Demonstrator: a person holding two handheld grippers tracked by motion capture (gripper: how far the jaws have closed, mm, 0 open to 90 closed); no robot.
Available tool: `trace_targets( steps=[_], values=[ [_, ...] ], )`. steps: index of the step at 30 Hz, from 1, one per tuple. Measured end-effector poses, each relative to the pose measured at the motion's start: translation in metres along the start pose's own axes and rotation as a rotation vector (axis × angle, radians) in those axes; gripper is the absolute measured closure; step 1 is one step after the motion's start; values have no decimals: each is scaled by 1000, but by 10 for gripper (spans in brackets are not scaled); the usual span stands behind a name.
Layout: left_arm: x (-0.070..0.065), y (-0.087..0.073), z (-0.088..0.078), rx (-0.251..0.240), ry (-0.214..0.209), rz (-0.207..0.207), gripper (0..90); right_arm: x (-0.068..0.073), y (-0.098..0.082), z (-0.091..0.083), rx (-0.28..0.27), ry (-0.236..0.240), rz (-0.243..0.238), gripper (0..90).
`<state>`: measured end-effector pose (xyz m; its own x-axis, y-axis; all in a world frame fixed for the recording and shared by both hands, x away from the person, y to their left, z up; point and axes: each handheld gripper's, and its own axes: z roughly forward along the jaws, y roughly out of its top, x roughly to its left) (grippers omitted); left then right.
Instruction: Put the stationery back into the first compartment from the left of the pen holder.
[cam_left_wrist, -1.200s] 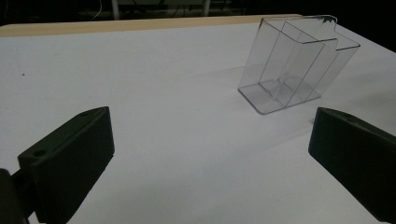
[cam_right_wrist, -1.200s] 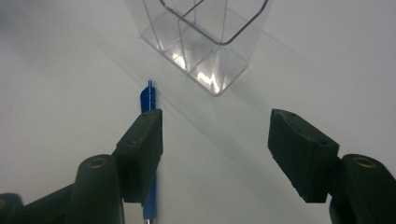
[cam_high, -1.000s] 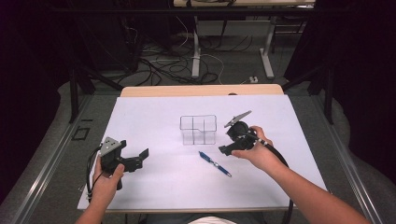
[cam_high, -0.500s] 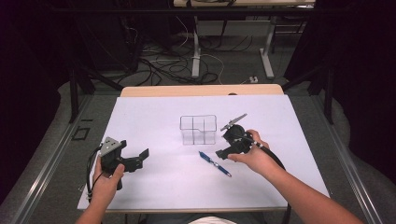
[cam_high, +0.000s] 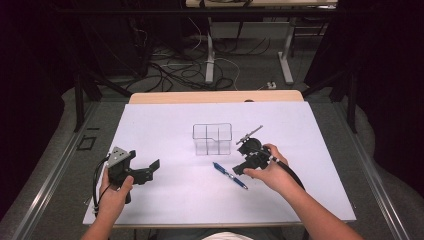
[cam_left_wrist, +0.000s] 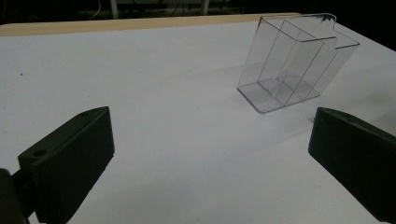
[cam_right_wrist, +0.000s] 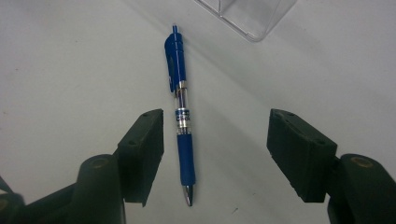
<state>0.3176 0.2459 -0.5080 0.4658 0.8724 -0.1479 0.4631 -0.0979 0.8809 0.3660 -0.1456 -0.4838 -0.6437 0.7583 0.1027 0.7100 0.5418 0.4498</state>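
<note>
A blue pen (cam_high: 230, 175) lies flat on the white table, just in front of a clear plastic organiser (cam_high: 212, 137) with several compartments. My right gripper (cam_high: 240, 169) hangs low over the pen's right end. In the right gripper view the pen (cam_right_wrist: 182, 126) lies between the jaws, closer to the left one, and no pad touches it. That gripper (cam_right_wrist: 217, 123) is open; its jaws have just been closing a little. My left gripper (cam_high: 150, 171) rests open at the table's left with nothing between its fingers. In its own view the left gripper (cam_left_wrist: 210, 123) faces the organiser (cam_left_wrist: 294, 65).
The white table top (cam_high: 165, 125) has a wooden strip along its far edge (cam_high: 215, 96). Cables and desk legs (cam_high: 210, 55) lie on the dark floor beyond. A corner of the organiser (cam_right_wrist: 247, 16) sits just past the pen's top.
My right gripper has shifted left and down toward the pen and now stands over it. The left gripper, pen and organiser have stayed where they were.
</note>
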Motion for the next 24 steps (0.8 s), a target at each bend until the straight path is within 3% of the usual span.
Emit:
trace_targets(
  steps=[2,3,5,8,9,10,11,13,17,18,19,20,21,22,24],
  values=[
    [0,0,0,1,1,1,1,-1,-3,3,-27,8,-1,379],
    [0,0,0,2,2,1,2,-2,-3,2,2,3,8,382],
    [1,0,0,2,2,1,2,-3,-5,5,10,11,4,415],
    [0,0,0,0,2,4,2,-3,-10,9,-10,3,9,462],
    [0,0,0,0,3,4,2,-3,-9,7,42,-11,-6,482],
    [0,0,0,2,2,5,2,-2,-11,8,46,-7,6,501],
    [0,0,0,3,1,4,2,-2,-12,12,12,-3,-4,513],
    [0,0,0,5,2,8,2,0,-13,12,38,-9,0,534],
    [0,0,0,1,3,9,2,3,-15,17,38,6,-2,573],
    [0,0,0,2,2,9,2,5,-14,15,93,2,-3,575],
    [0,0,0,4,2,10,2,4,-13,16,98,6,-29,582],
    [0,0,0,5,2,10,2,6,-13,19,77,5,-25,590],
    [0,0,0,5,2,11,2,7,-12,19,113,4,-32,594],
    [0,0,1,5,1,11,2,8,-14,24,56,11,-26,603],
    [0,0,1,4,1,12,2,8,-13,27,72,7,-40,619]
  ],
)
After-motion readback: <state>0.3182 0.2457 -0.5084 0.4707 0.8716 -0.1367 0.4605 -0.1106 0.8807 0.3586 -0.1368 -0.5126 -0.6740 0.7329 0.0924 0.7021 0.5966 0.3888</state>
